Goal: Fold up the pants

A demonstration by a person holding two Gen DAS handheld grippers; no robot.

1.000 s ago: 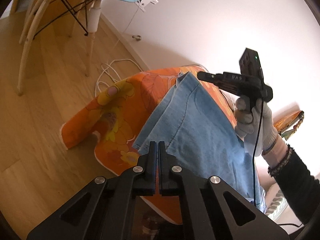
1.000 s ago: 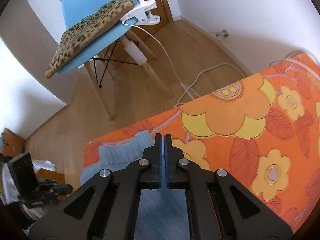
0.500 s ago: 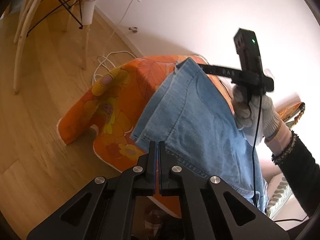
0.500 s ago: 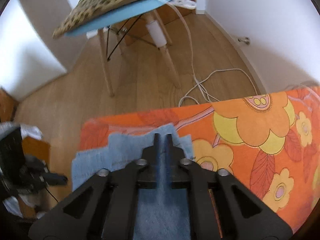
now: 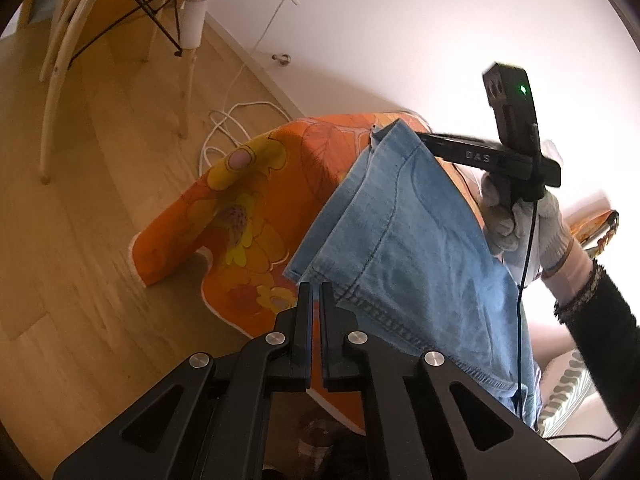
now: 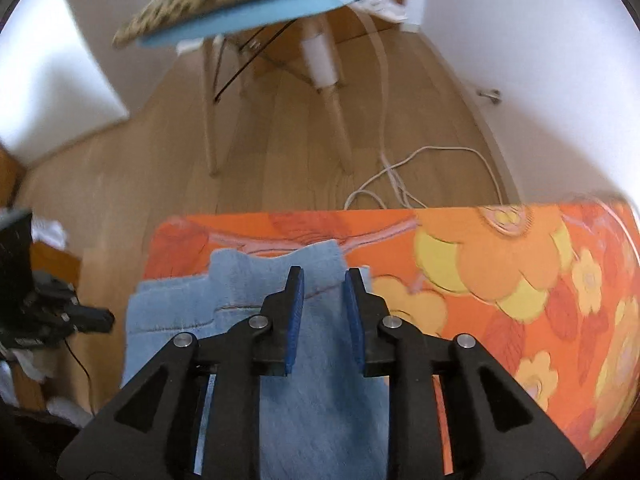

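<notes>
Light blue denim pants (image 5: 404,248) lie folded on an orange flowered cloth (image 5: 256,208) that covers a table. My left gripper (image 5: 315,292) sits at the near hem corner of the pants with its jaws slightly apart and nothing between them. My right gripper (image 6: 322,280) is open just above the far edge of the pants (image 6: 320,400), which lie flat on the cloth (image 6: 500,280). In the left wrist view the right gripper (image 5: 384,133) reaches the pants' far corner, held by a gloved hand (image 5: 520,220).
A blue chair (image 6: 240,20) with a leopard cushion stands on the wooden floor beyond the table. A white cable (image 6: 400,184) lies coiled on the floor near the wall. The cloth hangs over the table's edge (image 5: 176,252).
My right gripper has opened and let go of the pants' far edge, which now lies flat. My left gripper has opened a little and released the near hem.
</notes>
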